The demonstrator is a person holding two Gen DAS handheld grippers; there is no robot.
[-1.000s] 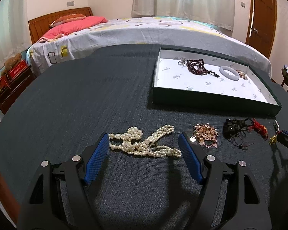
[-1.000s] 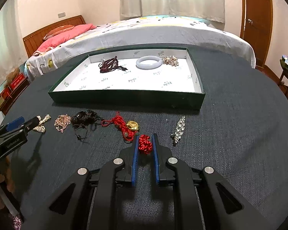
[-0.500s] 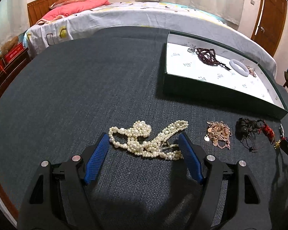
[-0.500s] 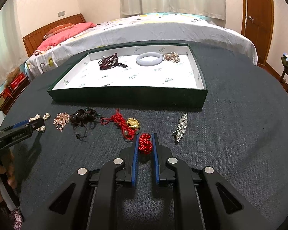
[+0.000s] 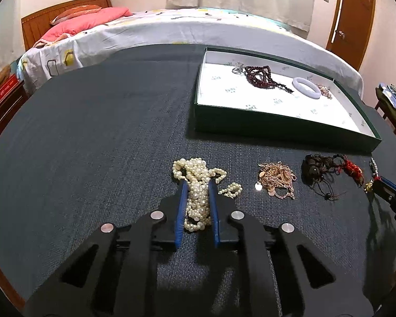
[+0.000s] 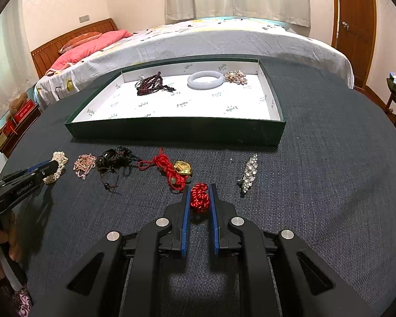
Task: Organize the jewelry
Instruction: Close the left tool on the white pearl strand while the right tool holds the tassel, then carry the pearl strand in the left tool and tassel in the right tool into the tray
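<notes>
My left gripper (image 5: 196,185) is shut on a white pearl necklace (image 5: 198,185) lying on the dark table cloth; the bunched pearls fill the gap between its blue pads. My right gripper (image 6: 199,189) is shut on a red knotted cord (image 6: 199,197), whose other end lies with a gold charm (image 6: 182,168) on the cloth. The green tray (image 6: 177,129) with a white lining stands behind, holding dark red beads (image 6: 150,85), a white bangle (image 6: 205,80) and a pearl brooch (image 6: 235,76).
On the cloth in a row lie a rose-gold chain (image 5: 277,181), a black cord bracelet (image 5: 316,167) and a crystal hair clip (image 6: 248,173). A bed (image 6: 224,39) stands beyond the table and a wooden door (image 6: 352,23) at the back right.
My left gripper has closed from wide open onto the pearl necklace, bunching it between the pads. My right gripper has stayed shut on the red cord.
</notes>
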